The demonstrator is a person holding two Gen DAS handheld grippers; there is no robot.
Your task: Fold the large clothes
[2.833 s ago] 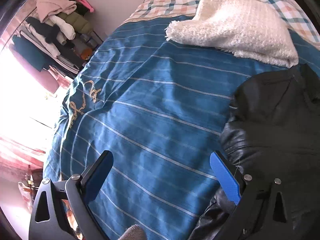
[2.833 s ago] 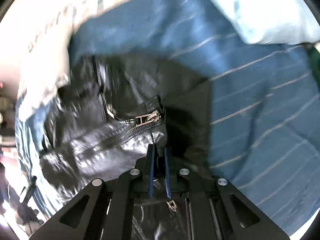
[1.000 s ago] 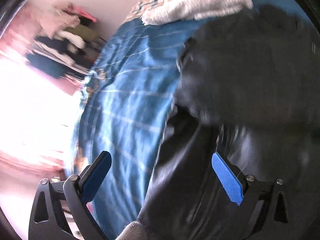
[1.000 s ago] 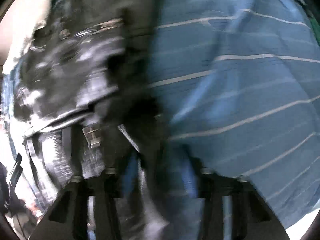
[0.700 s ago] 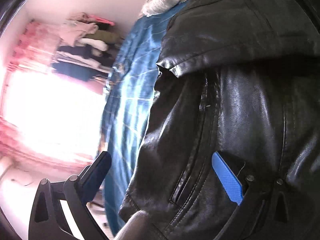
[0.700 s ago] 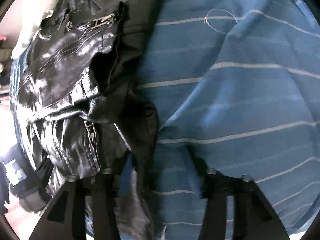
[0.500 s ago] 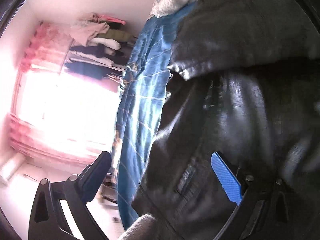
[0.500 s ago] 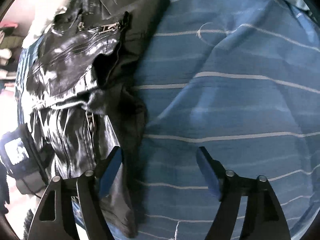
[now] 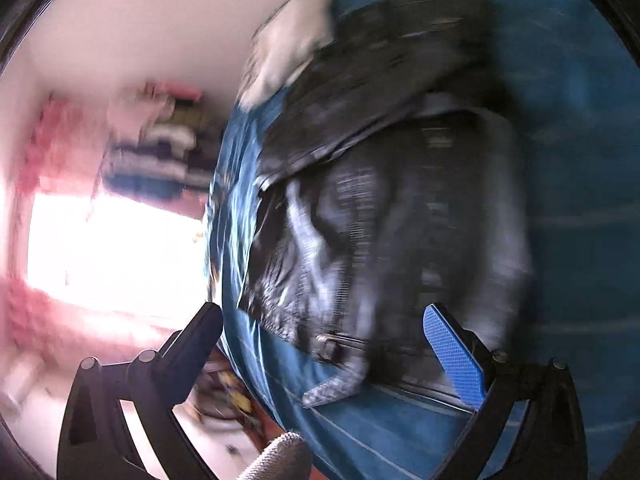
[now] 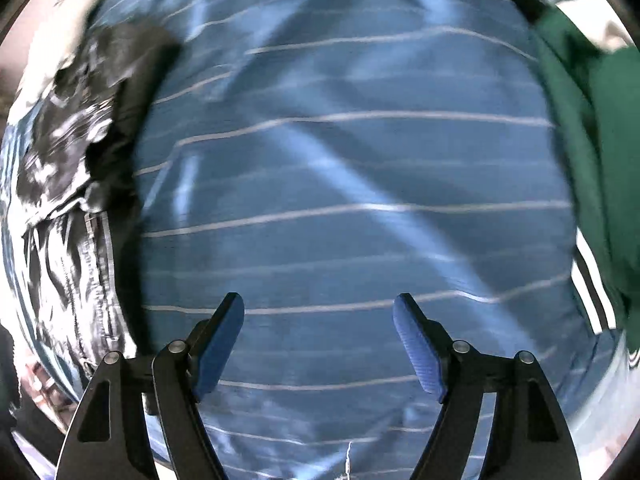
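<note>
Bed, blue striped cover point(image 10: 340, 184) — black leather jacket point(image 9: 380, 216), white fluffy blanket point(image 9: 288, 44), green garment point(image 10: 592, 128) on it.

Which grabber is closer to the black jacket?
Left. The left gripper hangs open right over the black jacket. The right gripper is open over bare blue bedspread, jacket off to its left.

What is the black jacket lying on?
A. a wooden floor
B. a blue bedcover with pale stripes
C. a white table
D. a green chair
B: the black jacket lies crumpled on the blue bedcover with thin pale stripes; neither open gripper is touching it.
</note>
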